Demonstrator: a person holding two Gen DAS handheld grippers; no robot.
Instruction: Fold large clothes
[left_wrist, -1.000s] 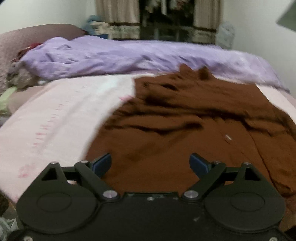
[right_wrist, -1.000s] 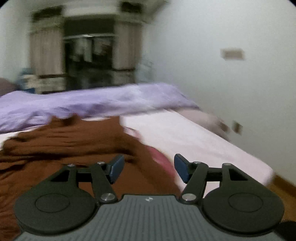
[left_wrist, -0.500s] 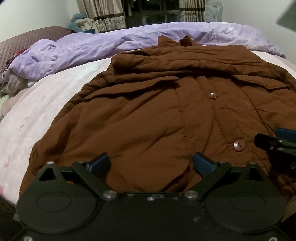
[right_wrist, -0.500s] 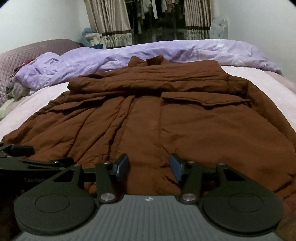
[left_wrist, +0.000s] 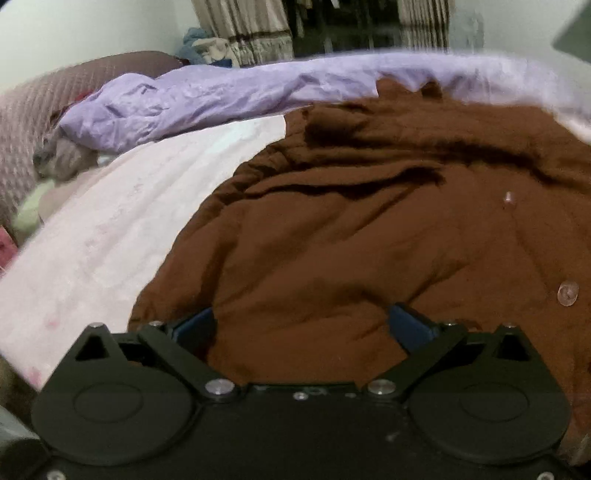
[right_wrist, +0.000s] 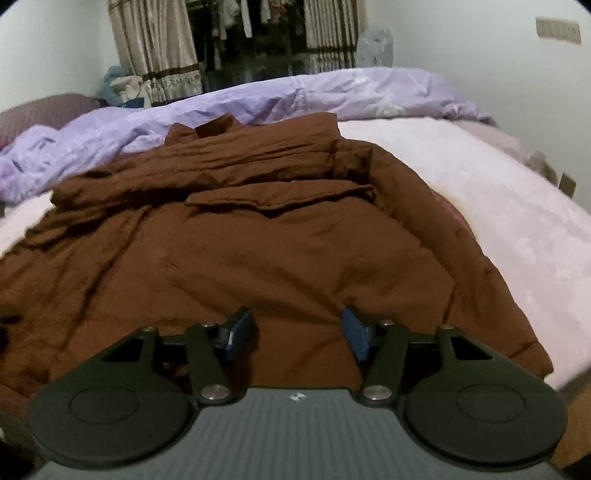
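While both tongs hover over the near hem, the left gripper (left_wrist: 301, 326) stands fully spread and the right gripper (right_wrist: 297, 334) is opening, both empty. Just under them, the brown coat (right_wrist: 258, 251) stretches lengthwise away on the bed (right_wrist: 498, 206), collar farthest.

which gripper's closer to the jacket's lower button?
Left. The left gripper hovers over the hem of the brown jacket, with the lower button just to its right. The right gripper view shows no button.
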